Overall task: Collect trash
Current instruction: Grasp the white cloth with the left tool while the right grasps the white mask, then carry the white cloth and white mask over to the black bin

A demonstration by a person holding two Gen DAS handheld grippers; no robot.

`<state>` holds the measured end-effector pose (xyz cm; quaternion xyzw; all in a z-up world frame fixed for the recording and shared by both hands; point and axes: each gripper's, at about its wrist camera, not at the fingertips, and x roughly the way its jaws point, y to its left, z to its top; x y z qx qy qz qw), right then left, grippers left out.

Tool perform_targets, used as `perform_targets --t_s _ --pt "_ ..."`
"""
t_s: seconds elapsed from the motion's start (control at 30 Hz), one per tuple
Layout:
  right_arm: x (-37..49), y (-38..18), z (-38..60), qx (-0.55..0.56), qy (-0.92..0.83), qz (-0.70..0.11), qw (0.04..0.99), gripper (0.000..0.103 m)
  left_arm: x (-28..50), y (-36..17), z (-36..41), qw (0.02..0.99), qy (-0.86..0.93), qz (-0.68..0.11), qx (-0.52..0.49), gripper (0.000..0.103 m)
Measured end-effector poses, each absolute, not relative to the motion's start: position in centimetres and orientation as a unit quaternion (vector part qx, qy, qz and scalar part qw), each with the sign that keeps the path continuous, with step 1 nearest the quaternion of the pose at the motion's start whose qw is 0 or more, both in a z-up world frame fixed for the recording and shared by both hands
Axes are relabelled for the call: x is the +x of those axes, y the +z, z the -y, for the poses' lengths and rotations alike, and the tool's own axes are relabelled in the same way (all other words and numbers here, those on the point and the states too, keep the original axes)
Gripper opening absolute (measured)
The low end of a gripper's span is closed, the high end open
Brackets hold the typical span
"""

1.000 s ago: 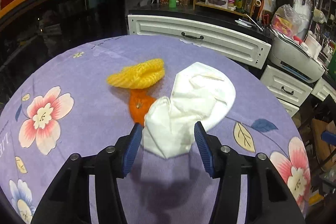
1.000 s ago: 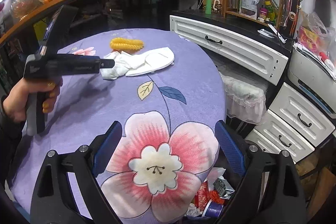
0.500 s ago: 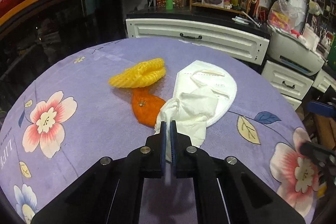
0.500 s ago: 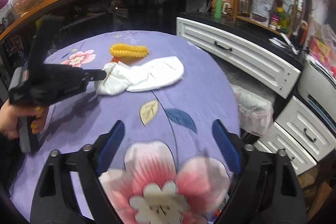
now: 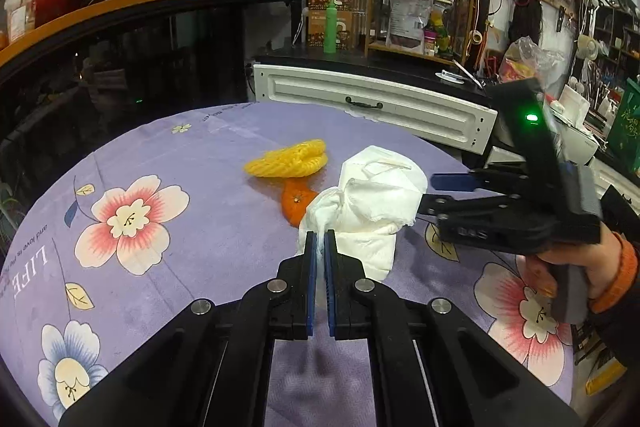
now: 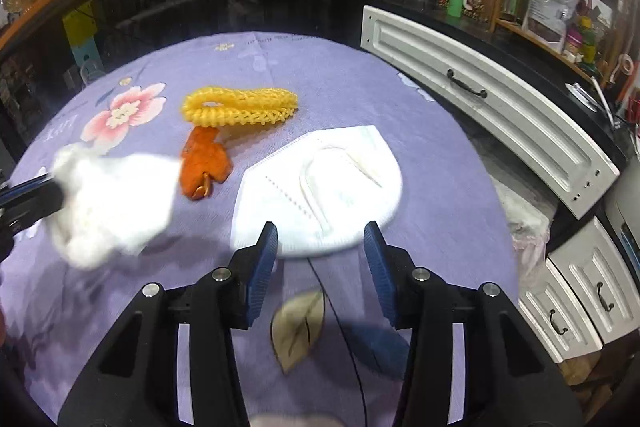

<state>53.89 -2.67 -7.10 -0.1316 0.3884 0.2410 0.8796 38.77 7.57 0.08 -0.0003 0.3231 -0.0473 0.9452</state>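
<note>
item: round table under a purple flower-printed cloth [image 6: 420, 155], holding four pieces of trash near its middle. crumpled white paper tissue [image 5: 360, 219]: pinched at one corner by the left gripper [image 5: 319, 247], whose blue pads are clenched on the paper; it appears lifted off the cloth, presumably so it can be carried away without dragging the rest. white folded face mask [image 6: 320, 195]: lying flat on the cloth, just ahead of the right gripper [image 6: 320, 247]. the jaws of that gripper have just been closing, yet nothing sits between the pads; they stand apart, released, either side of the mask's near edge, likely lining up a grip. orange fruit peel [image 6: 204, 163] and yellow foam fruit net [image 6: 240, 107]: touching one another, beyond the tissue, untouched. pose: both grippers tilt down toward the table; a hand [image 5: 580, 267] with an orange cuff grips the right tool's handle.
</note>
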Motion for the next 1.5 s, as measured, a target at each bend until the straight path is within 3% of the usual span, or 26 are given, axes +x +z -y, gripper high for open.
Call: perform_targets --t_s 0.2,0.27,0.43,0.83,1.5 --pt "55.9 -8.0 1.3 -0.147 0.226 -0.4 0.876 0.038 38.4 -0.5 -7.8 0.944 -0.051 -0.327 0.001 0.005" --pt "56.2 -8.2 1.1 -0.144 0.23 -0.405 0.873 0.02 38.4 -0.7 -7.9 0.944 -0.053 -0.326 -0.002 0.005" --pt "55.7 -8.1 1.1 -0.146 0.234 -0.402 0.873 0.003 38.1 -1.0 -7.8 0.943 -0.056 -0.329 -0.002 0.005" --pt "49.5 -4.1 5.5 -0.089 0.261 -0.36 0.891 0.002 36.0 -0.5 -5.9 0.944 -0.069 -0.324 0.007 0.005" --pt "36.2 1.4 21.0 -0.032 0.224 -0.307 0.924 0.002 29.0 1.4 4.3 0.94 -0.159 -0.299 0.041 0.005"
